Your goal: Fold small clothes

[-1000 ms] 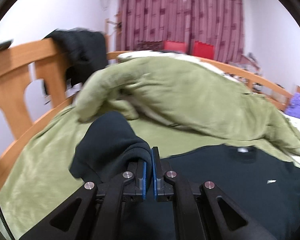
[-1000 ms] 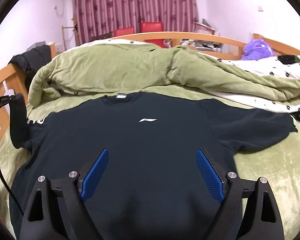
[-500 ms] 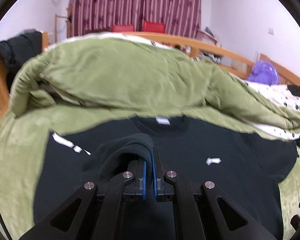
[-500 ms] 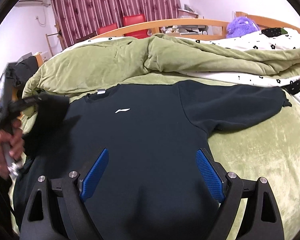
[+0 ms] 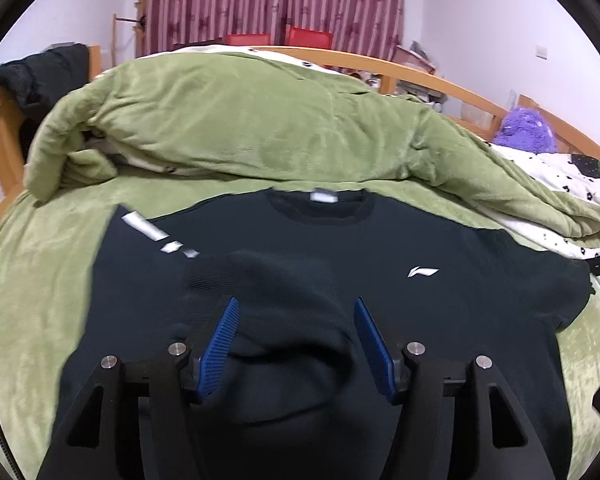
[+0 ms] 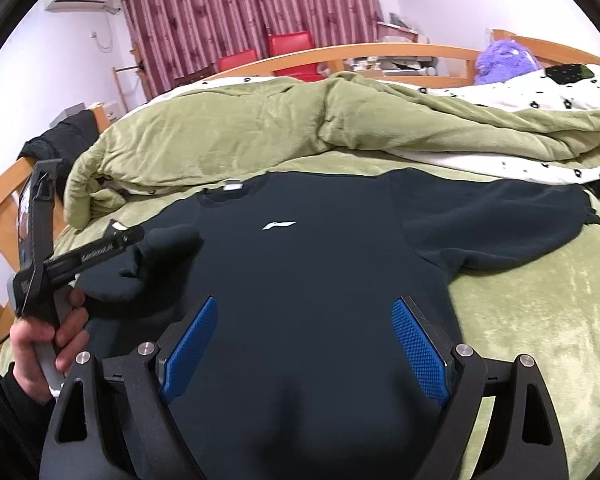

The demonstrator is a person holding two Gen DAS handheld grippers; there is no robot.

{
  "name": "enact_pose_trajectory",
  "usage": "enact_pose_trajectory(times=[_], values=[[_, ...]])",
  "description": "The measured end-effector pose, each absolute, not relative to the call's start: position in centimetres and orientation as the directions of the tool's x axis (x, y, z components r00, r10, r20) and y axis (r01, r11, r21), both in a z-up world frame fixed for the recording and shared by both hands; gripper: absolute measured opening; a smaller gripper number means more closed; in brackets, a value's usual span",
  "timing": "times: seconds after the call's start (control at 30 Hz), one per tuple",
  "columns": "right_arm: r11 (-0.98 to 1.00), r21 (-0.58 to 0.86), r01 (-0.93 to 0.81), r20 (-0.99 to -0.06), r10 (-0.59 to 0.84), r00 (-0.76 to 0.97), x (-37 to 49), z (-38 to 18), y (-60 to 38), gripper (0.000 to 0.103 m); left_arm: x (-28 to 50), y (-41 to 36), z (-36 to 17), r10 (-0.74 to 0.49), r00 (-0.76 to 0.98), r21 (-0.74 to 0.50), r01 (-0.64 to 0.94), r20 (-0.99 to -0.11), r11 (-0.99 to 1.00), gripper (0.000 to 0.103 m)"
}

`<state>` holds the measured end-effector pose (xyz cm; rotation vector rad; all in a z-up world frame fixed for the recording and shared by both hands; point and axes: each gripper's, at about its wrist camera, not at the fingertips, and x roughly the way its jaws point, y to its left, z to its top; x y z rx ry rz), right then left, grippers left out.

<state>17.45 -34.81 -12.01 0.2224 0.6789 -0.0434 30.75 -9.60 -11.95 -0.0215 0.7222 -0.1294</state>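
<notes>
A black long-sleeve top [image 6: 320, 264] with a small white chest logo lies face up on the green bed cover; it also shows in the left wrist view [image 5: 440, 304]. Its left sleeve [image 5: 268, 276] is folded in over the chest and lies between the jaws of my left gripper [image 5: 296, 304], which is open. In the right wrist view the left gripper [image 6: 132, 236] hovers at the sleeve cuff [image 6: 160, 248]. The other sleeve [image 6: 500, 220] is stretched out to the right. My right gripper [image 6: 304, 312] is open and empty above the top's lower body.
A bunched green duvet [image 6: 300, 120] lies behind the top. A wooden bed rail [image 6: 380, 56] runs along the back and left. A purple plush toy [image 6: 504, 56] and a spotted white sheet [image 6: 540, 88] are at the far right. A dark jacket [image 5: 48, 72] hangs on the left rail.
My left gripper carried the sleeve in from the left over the chest, then opened and let it go. The right gripper stayed open over the lower body.
</notes>
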Motion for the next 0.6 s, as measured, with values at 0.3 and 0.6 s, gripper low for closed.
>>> enact_pose_trajectory(times=[0.3, 0.6], values=[[0.982, 0.186, 0.02, -0.634, 0.105, 0.766, 18.6, -12.6, -30.3, 0.05, 25.1, -0.6, -12.2, 0.003, 0.764, 0.0, -0.004, -0.645, 1.0, 0.059], [0.99, 0.115, -0.083, -0.675, 0.14, 0.725, 21.0, -14.6, -24.6, 0.041, 24.2, 4.7, -15.0, 0.049, 0.754, 0.006, -0.059, -0.655, 0.998, 0.062]])
